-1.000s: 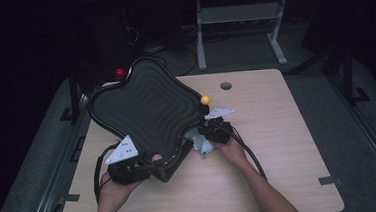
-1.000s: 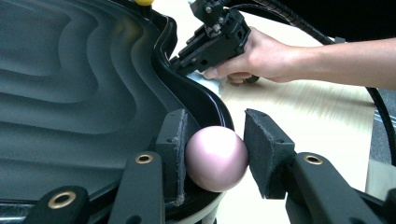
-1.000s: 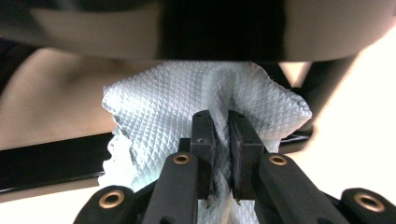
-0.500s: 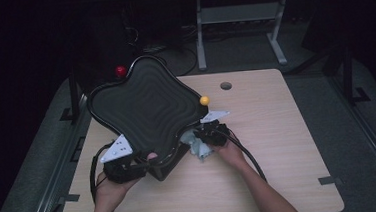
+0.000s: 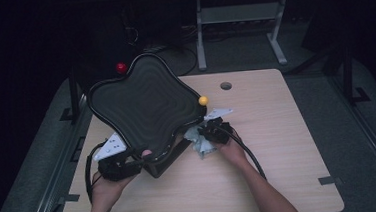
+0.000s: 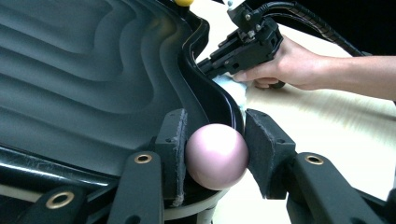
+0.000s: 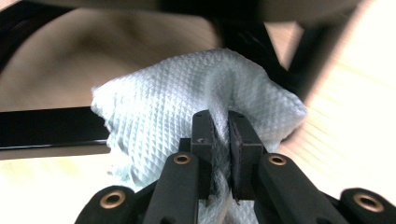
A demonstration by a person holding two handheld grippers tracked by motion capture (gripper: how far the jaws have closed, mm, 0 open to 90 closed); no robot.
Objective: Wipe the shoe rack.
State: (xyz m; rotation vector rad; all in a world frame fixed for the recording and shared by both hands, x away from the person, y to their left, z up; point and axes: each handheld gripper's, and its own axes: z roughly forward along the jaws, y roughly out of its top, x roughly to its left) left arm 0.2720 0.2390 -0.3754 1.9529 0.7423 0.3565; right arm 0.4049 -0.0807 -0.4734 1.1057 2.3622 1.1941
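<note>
Change: almost nothing differs from a second ago. The tray (image 5: 145,101) stays propped at the same slant, and both of my hands keep their places at its near edge.

Meaning: I judge that I am in the middle of wiping, not moving to a new spot. The cloth is working one patch at the tray's near right edge, and the rest of that rim is probably still to do.

Left gripper (image 6: 215,140): closed on the pink ball (image 6: 217,156) at the tray's near corner, one pad against each side. That grip holds the corner up off the desk (image 5: 278,130), so the near edge hangs clear for the other hand.

Right gripper (image 7: 219,130): clamped tight on a fold of the cloth (image 7: 163,102), which bunches out ahead of the pads.

Cloth and tray: the left gripper view shows the cloth pressed against the outside of the black rim, just beyond the pink ball. In the right gripper view the dark rim crosses right behind the cloth. I cannot tell how much of the cloth actually touches it.

Tray: tilted, with its ridged face up and towards me and its far corner over the desk's back left edge. There is a yellow ball (image 5: 203,100) at its right corner and a red ball (image 5: 121,67) at the far one.

Grippers: near each other along the same edge, the left at the corner and the right just to its right.
</note>
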